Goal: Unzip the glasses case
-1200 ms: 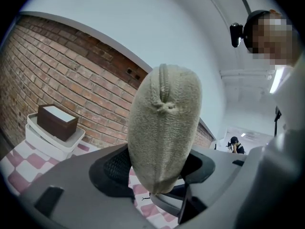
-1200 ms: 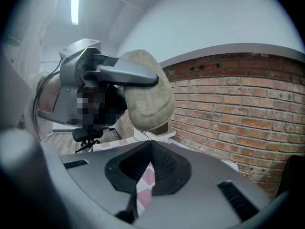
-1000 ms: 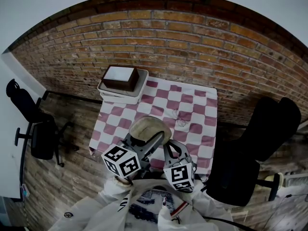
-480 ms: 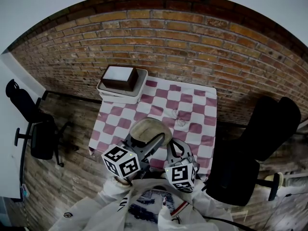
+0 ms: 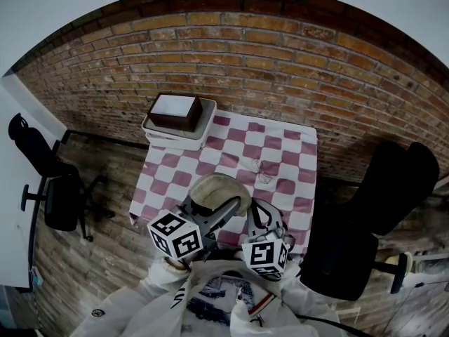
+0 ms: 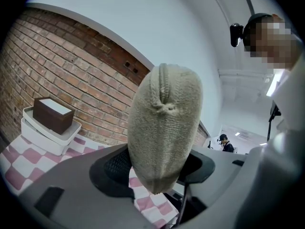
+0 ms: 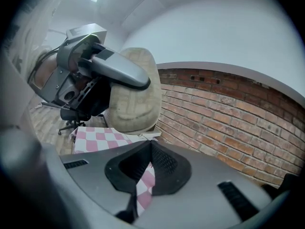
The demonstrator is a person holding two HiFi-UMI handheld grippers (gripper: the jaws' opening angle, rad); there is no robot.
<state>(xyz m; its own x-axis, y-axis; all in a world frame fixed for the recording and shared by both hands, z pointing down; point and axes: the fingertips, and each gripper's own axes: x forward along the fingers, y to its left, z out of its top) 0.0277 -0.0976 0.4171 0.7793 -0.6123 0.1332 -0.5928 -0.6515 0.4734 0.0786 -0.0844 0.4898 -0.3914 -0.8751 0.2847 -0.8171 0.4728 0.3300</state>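
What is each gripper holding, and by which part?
The left gripper clamps the beige woven fabric glasses case by its lower end. The right gripper is shut; whether it pinches anything cannot be told.

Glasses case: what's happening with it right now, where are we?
The person's left gripper is clamped on the beige glasses case, holding it up above the checkered tablecloth. The right gripper sits close beside the case with its jaws shut, nothing visible between them. The zipper seam seen in the left gripper view looks closed.
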